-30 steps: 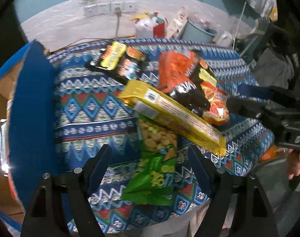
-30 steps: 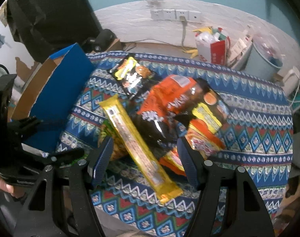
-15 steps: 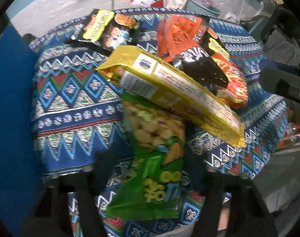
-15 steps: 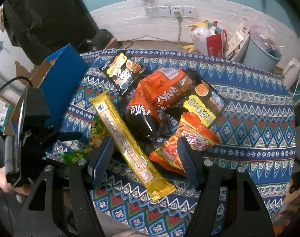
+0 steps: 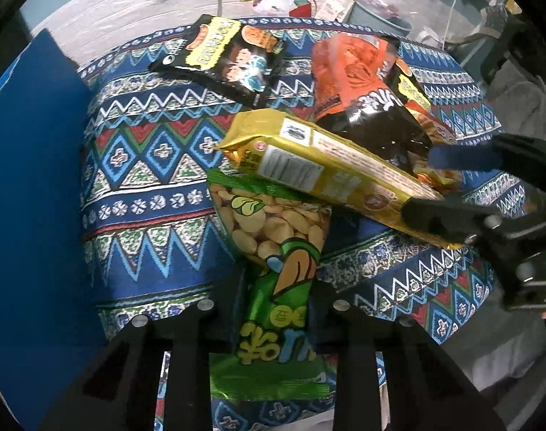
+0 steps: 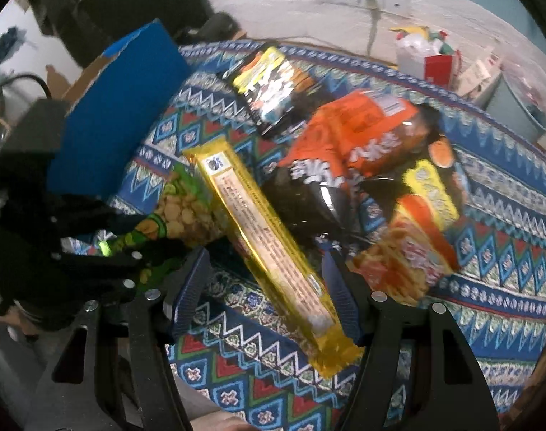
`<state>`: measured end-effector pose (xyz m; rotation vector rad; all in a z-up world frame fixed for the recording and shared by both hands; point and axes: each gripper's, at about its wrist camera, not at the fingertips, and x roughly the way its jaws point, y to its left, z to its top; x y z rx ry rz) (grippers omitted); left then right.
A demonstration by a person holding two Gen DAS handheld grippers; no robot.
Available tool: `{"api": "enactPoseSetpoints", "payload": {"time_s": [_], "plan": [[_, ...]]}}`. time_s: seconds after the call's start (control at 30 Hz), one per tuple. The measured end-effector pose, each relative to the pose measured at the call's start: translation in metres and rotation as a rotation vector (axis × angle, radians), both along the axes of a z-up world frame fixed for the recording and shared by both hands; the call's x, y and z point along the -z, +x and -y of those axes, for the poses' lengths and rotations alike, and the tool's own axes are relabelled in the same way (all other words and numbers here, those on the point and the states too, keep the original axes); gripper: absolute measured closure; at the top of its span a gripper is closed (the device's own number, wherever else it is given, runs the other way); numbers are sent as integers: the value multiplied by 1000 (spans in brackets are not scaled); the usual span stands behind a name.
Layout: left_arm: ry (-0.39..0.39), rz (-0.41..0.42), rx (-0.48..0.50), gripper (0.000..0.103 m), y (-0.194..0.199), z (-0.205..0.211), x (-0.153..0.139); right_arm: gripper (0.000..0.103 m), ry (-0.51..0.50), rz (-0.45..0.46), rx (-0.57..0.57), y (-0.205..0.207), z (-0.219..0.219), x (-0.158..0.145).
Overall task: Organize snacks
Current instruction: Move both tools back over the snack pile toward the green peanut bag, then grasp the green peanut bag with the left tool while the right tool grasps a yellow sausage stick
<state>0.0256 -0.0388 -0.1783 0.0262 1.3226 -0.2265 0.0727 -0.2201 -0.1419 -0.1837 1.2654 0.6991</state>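
Note:
A green snack bag (image 5: 273, 230) lies on the patterned cloth table (image 5: 147, 186), its far end under a long yellow pack (image 5: 326, 176). My left gripper (image 5: 278, 287) points steeply down, its jaws closing, and the pads pinch the bag's narrow middle. From the right wrist camera, the same gripper (image 6: 129, 240) is on the green bag (image 6: 179, 212) at the left. My right gripper (image 6: 265, 294) is open and straddles the near end of the yellow pack (image 6: 258, 222) without pressing it. It also shows at the right edge, right gripper (image 5: 448, 186).
An orange bag (image 6: 351, 133), a black bag (image 6: 273, 89), a black-and-yellow bag (image 6: 430, 179) and a red-orange bag (image 6: 405, 251) lie piled beyond the yellow pack. A blue cardboard box (image 6: 122, 107) stands at the table's left edge. Floor clutter and a bucket sit behind the table.
My left gripper has sunk onto the green bag and its fingers have closed in from wide apart. My right gripper has come down over the yellow pack's near end, still open.

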Motion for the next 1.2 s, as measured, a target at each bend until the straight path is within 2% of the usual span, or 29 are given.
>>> {"api": "enactPoseSetpoints", "payload": {"time_s": [0.17,0.5,0.57,0.77,1.03,1.2], "plan": [[-7,3,-21,75,0,-8,-2,41,-33,-4,-61,0,-14,16],[-19,1,-47,75,0,-17,-3,52,-108,-20,-92,5,-22,46],[-29,8,-48,78,-1,-20,-6,67,-107,-12,-98,4,-23,47],[-38,43,-61,78,-2,-24,-19,73,-69,21,-80,-1,-23,34],[-14,133,-79,78,-3,-28,-50,74,6,51,4,3,-16,2],[-39,174,-94,78,-3,-37,-70,74,26,70,34,6,-15,-12]]}}
